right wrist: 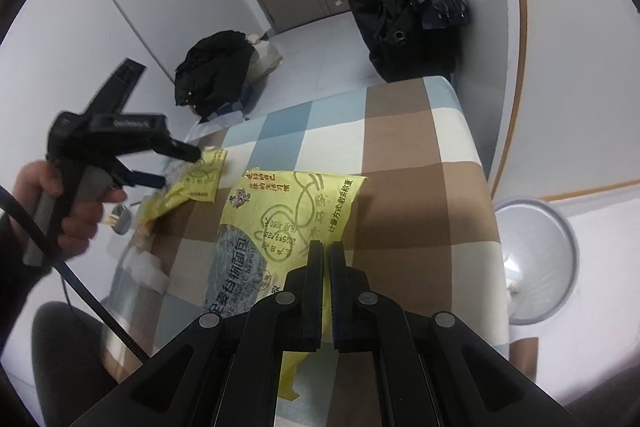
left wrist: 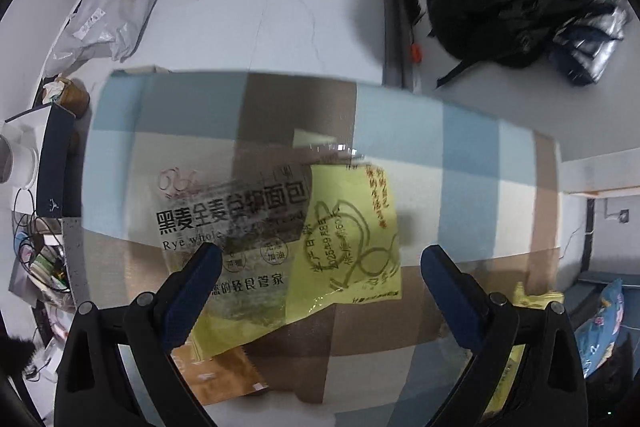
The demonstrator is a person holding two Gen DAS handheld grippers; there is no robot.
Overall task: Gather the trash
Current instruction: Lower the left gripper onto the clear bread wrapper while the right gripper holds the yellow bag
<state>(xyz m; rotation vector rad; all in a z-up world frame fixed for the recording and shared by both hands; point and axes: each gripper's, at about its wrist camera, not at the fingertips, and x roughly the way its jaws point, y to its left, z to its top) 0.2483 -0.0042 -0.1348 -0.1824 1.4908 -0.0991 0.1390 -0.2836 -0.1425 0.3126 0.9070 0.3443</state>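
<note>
A yellow and clear bread wrapper (left wrist: pixel 348 227) lies flat on a bed covered in a brown, blue and white checked cloth (left wrist: pixel 472 155). My left gripper (left wrist: pixel 320 263) hangs open above it, pointing almost straight down, one finger on each side of it and apart from it. In the right wrist view this left gripper (right wrist: pixel 180 167), held in a person's hand (right wrist: pixel 76 223), hovers over that small wrapper (right wrist: pixel 196 183). My right gripper (right wrist: pixel 326 247) is shut on the near edge of a second, larger yellow bread wrapper (right wrist: pixel 288 211) lying on the cloth.
A brown paper packet (left wrist: pixel 224 375) lies near the left gripper. White crumpled tissue (right wrist: pixel 148 267) sits at the bed's edge. Black clothing (right wrist: pixel 212 75) and white plastic bags (left wrist: pixel 108 23) lie on the floor. A white round fan (right wrist: pixel 536 259) stands right of the bed.
</note>
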